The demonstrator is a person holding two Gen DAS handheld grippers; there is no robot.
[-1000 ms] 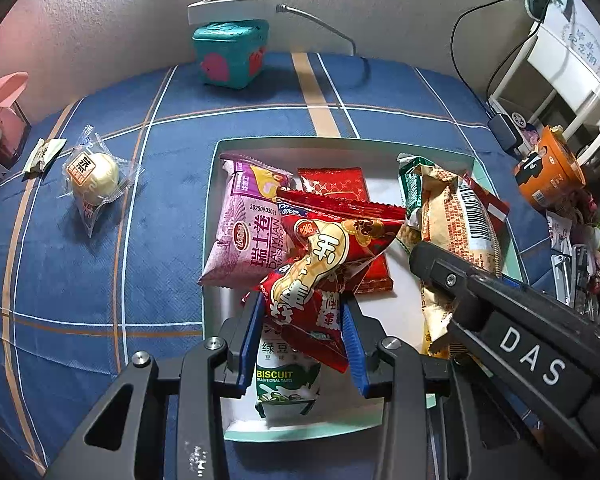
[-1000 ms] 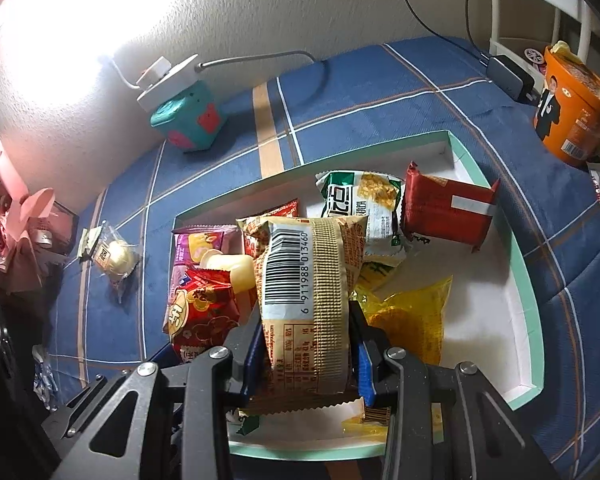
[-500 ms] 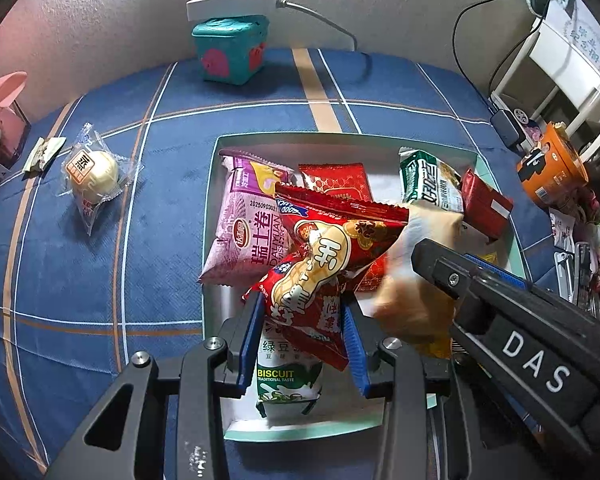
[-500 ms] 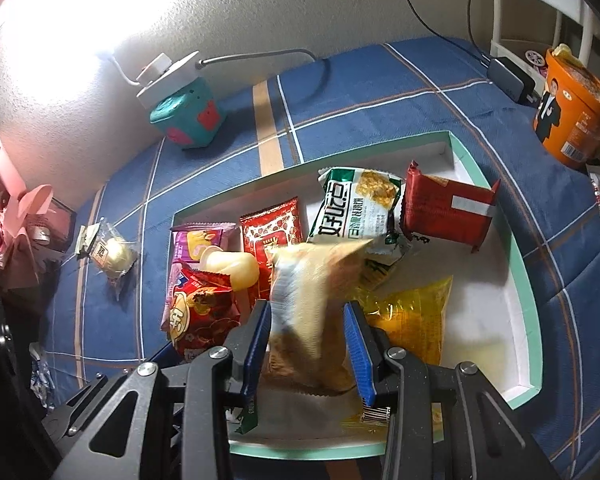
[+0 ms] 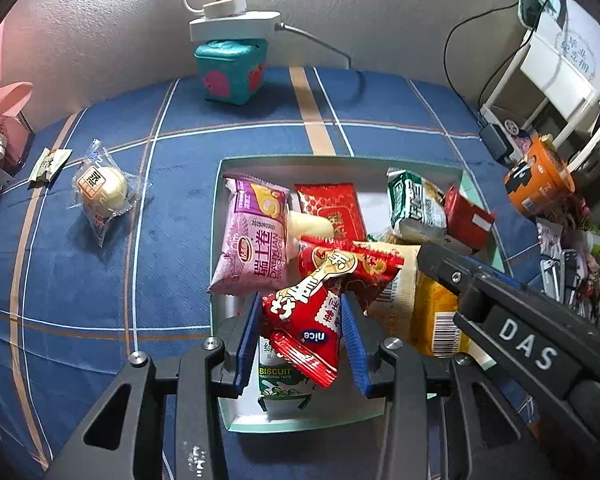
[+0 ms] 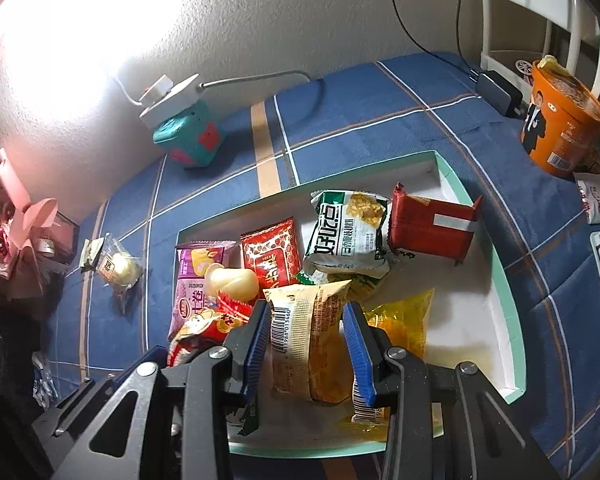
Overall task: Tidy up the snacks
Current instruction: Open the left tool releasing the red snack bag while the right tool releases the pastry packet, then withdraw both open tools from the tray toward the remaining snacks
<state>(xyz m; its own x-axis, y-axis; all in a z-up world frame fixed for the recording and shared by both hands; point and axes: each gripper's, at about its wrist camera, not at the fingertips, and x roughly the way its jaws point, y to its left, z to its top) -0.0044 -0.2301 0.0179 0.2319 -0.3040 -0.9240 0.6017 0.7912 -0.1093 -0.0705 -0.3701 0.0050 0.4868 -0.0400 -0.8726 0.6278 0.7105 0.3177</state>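
A white box with a green rim [image 5: 340,162] [image 6: 516,320] sits on the blue checked cloth and holds several snack packs. My left gripper [image 5: 300,308] has its blue pads against a red snack bag [image 5: 316,304], held over the box's near left part. My right gripper [image 6: 306,314] stands open around a tan snack pack [image 6: 308,340], which lies dropped on a yellow pack [image 6: 400,320] with a gap to each pad. The right gripper also shows in the left wrist view [image 5: 500,312]. A purple pack [image 5: 254,236], a green pack [image 6: 348,232] and a dark red pack [image 6: 432,228] lie in the box.
A wrapped round bun [image 5: 100,190] and a small sachet [image 5: 50,164] lie on the cloth left of the box. A teal cube box with a power strip [image 5: 230,68] stands by the wall. An orange noodle cup [image 6: 560,120] stands at the right.
The right gripper opened and the tan pack fell from upright in its jaws down into the box. The left gripper kept hold of the red bag, which tipped over slightly.
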